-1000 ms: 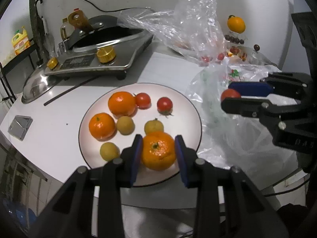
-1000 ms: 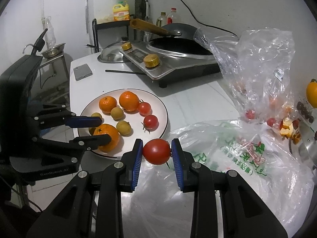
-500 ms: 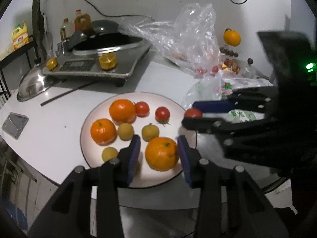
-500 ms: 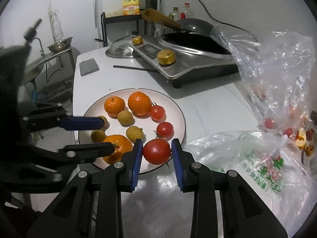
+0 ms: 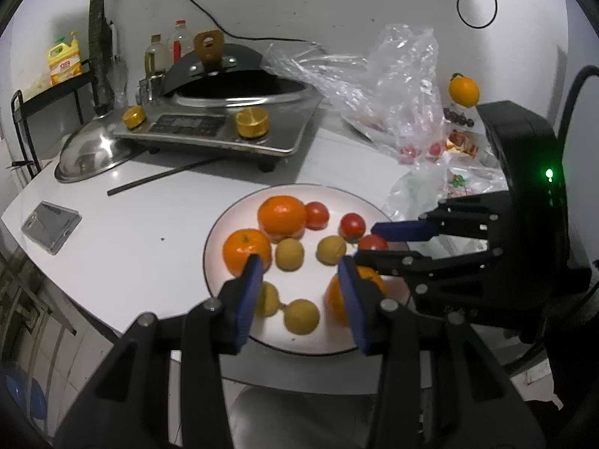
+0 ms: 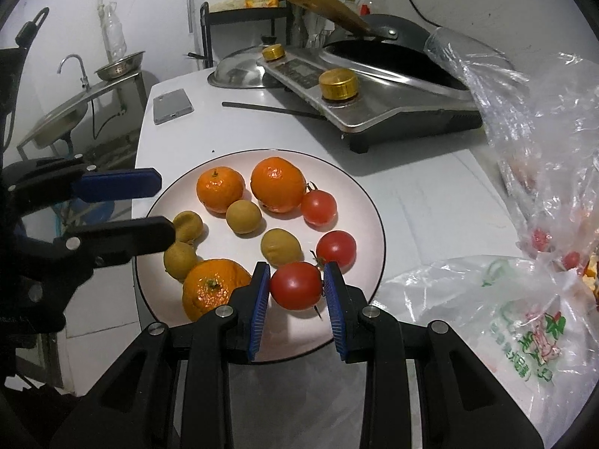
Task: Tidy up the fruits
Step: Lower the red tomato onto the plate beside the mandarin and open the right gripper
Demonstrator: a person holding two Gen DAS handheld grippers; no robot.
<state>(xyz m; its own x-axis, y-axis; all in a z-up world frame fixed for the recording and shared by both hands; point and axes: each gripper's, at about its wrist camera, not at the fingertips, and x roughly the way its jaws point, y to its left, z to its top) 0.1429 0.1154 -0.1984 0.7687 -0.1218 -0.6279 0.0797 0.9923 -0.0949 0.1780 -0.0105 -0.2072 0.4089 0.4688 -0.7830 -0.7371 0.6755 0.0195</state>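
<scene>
Three oranges, four small yellow fruits and two loose tomatoes sit on the plate (image 5: 224,224) in the left wrist view. The left gripper (image 5: 299,280) hangs over the plate's near side, its jaws spread with nothing between them; one orange (image 5: 337,299) lies just behind its right finger. The right gripper (image 5: 374,241) reaches in from the right, pinching a tomato (image 5: 372,242) above the plate's right rim. Behind the plate stand a cooker (image 5: 224,131), a steel lid (image 5: 90,153) and a thin stick (image 5: 161,177); a phone (image 5: 50,220) lies far left near the table edge. Bare tabletop stays open to the left of the plate.

In the right wrist view, the right gripper (image 6: 297,284) presses its blue pads on the tomato (image 6: 295,285), over the plate's (image 6: 370,202) near edge. The left gripper (image 6: 161,205) overlaps the plate's left rim. A printed bag (image 6: 486,318) crowds the right side, with a clear bag (image 6: 543,131) behind it.
</scene>
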